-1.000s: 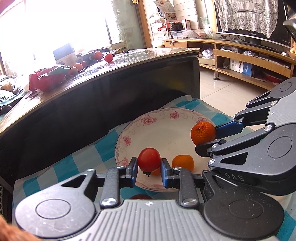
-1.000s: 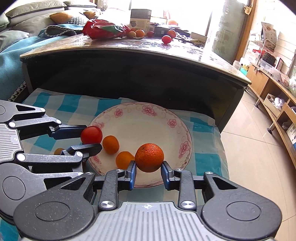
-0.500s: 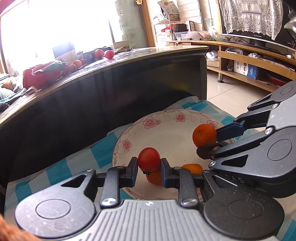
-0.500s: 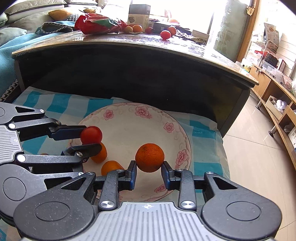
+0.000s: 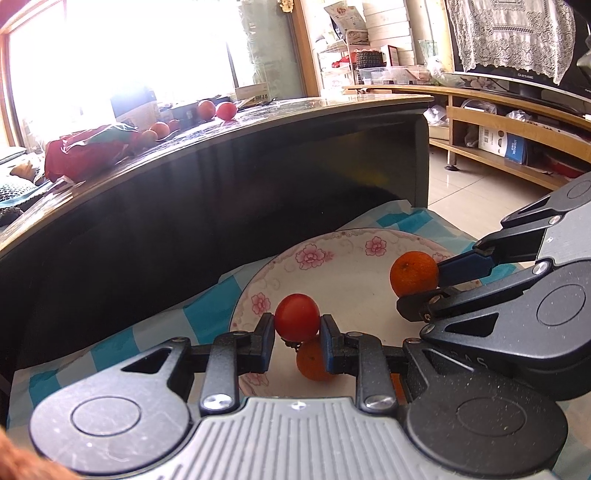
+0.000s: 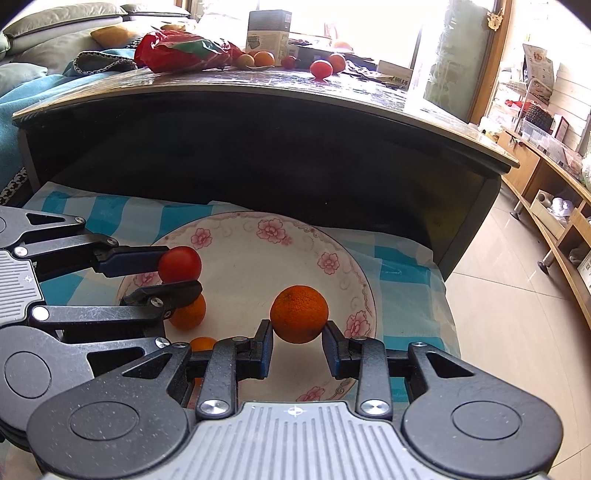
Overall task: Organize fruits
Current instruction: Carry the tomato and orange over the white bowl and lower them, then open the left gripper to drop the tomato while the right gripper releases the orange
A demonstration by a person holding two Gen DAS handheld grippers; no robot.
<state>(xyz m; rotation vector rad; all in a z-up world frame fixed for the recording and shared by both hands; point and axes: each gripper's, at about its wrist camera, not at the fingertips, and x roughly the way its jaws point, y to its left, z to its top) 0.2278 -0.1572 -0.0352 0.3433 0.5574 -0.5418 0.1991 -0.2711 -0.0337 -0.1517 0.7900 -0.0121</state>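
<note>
White china with pink flowers round its rim, the plate (image 6: 332,264) sits on a blue-and-white checked cloth (image 6: 402,258) at the foot of a dark, curved table (image 6: 258,155), and you are holding both grippers over it. Two small oranges already lie in the plate: one (image 6: 190,314) just under your left fingers, and another (image 6: 203,343) nearer you, mostly hidden behind the right gripper's body. Your left gripper (image 5: 297,330) is clamped on a red tomato (image 5: 297,321), one pad on each side; its dark stem end hangs downward, just above the small orange below, though whether they touch cannot be told. Your right gripper (image 6: 298,341) pinches a bigger orange (image 6: 299,314) between its blue pads, held clear of the plate over the side nearer the floor tiles. This orange is nearly round, so no long axis shows, and its stem end cannot be made out. Up on the tabletop, well apart from the plate, lie more tomatoes and oranges (image 6: 325,66) beside a red bag (image 6: 181,51) and a carton (image 6: 267,27).
</note>
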